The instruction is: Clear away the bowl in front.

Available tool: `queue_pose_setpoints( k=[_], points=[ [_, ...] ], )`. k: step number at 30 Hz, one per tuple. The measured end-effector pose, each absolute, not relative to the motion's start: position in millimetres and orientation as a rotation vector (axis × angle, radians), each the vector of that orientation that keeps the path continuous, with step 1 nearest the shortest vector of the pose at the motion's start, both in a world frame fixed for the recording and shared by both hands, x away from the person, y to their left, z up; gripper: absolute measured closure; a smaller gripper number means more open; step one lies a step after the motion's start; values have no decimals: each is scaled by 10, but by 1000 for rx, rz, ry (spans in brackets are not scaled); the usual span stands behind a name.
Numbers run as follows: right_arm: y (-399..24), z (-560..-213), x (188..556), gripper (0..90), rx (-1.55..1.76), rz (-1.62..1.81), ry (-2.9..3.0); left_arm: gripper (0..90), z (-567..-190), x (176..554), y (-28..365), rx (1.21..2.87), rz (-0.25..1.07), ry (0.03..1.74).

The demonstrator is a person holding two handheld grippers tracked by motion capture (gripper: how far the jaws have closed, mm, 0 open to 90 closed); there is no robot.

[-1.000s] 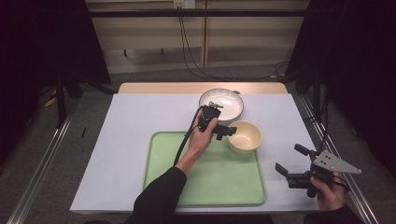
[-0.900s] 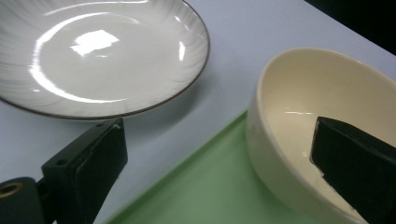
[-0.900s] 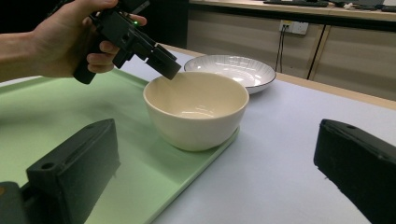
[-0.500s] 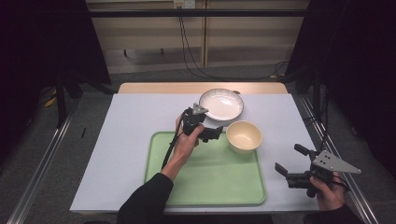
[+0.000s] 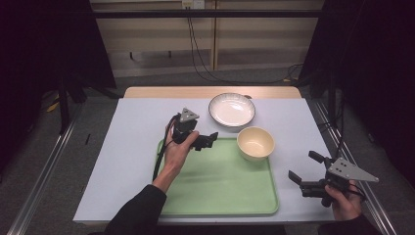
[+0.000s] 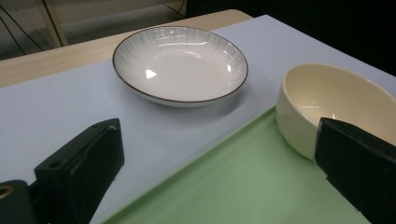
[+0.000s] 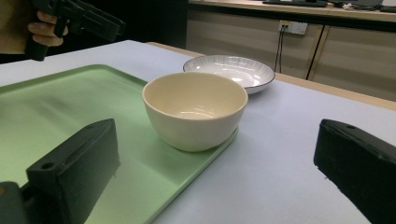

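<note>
Left gripper [image 5: 209, 139] hovers over the tray's [image 5: 220, 186] far edge, fingers spread, empty; right gripper [image 5: 306, 171], fingers spread too, is beside the tray. Bowl [image 5: 255, 143] sits on its corner.

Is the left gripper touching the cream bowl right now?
Apart. In the high view, bare green tray shows between the open left gripper and the cream bowl.

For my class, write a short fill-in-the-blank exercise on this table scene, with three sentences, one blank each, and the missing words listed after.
1. The cream ceramic bowl sits on a corner of the flat ____ plastic tray.
2. The white ribbed plate with a dark rim holds ____.
3. The jaws of the left tool stand ____, like those of the right tool.

Missing words: green; nothing; open
</note>
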State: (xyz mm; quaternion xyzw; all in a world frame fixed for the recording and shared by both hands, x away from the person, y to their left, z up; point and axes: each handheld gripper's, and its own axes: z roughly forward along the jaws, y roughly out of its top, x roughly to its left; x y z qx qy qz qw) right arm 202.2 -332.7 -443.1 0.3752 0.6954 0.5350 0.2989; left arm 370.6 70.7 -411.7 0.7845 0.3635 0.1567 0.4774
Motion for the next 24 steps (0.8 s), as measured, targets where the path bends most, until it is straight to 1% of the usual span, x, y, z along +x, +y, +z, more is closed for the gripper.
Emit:
queue_pose_setpoints(
  k=[5, 6, 8, 15, 17, 21, 24],
  points=[
    [-3325, -4431, 2022, 0, 1000, 1417, 1847, 27, -4067, 3651, 830, 1868, 388, 895],
    [-3322, -4431, 2021, 0, 999, 1421, 1849, 27, -4050, 3620, 870, 1840, 407, 908],
    [-3322, -4429, 2022, 0, 998, 1425, 1847, 25, -4022, 3545, 959, 1836, 433, 889],
    [-3318, -4431, 2023, 0, 1000, 1420, 1843, 20, -3990, 3414, 1106, 1806, 434, 880],
    [-3317, -4430, 2023, 0, 999, 1420, 1843, 20, -3976, 3382, 1151, 1807, 455, 888],
    [-3318, -4430, 2025, 0, 997, 1420, 1842, 21, -3946, 3344, 1300, 1772, 434, 939],
    [-3314, -4430, 2026, 0, 1001, 1421, 1843, 19, -3931, 3309, 1408, 1764, 461, 950]
  ],
)
